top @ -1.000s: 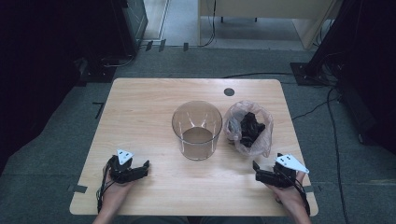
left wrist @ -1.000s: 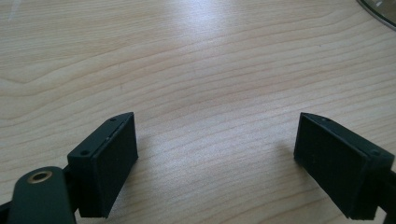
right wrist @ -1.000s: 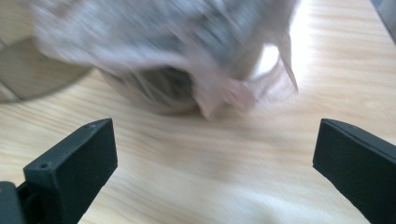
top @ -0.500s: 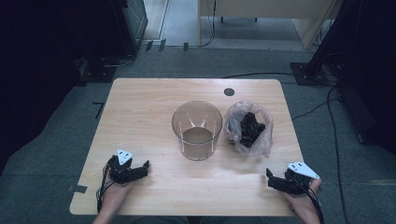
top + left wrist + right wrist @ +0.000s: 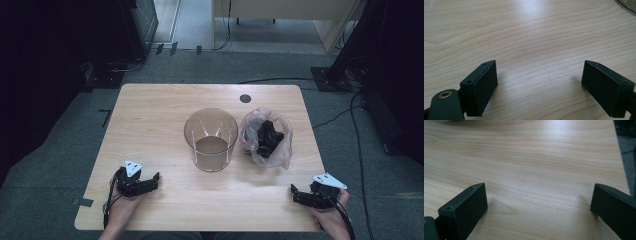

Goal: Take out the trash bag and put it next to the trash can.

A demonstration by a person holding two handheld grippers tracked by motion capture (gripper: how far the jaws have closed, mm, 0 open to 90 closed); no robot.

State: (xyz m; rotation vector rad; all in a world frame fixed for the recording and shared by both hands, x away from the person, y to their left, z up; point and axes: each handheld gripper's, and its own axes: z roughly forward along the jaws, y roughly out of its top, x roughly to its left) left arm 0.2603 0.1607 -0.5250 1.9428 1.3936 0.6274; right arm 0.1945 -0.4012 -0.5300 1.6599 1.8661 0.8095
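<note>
A clear round container stands in the middle of the wooden table. Just to its right lies a crumpled clear plastic bag with dark objects inside. My left gripper rests low on the table near the front left edge, jaws wide apart with bare wood between them, as the left gripper view confirms. My right gripper sits at the front right corner, also open and holding nothing; in the right gripper view its jaws frame bare tabletop.
A small dark round hole marks the table's far edge. Grey carpet surrounds the table, with cables on the floor at the right and dark equipment at both sides. The container's rim peeks in at the left gripper view's top right corner.
My right gripper has drawn back toward the front right corner, away from the bag. The left gripper has stayed put.
</note>
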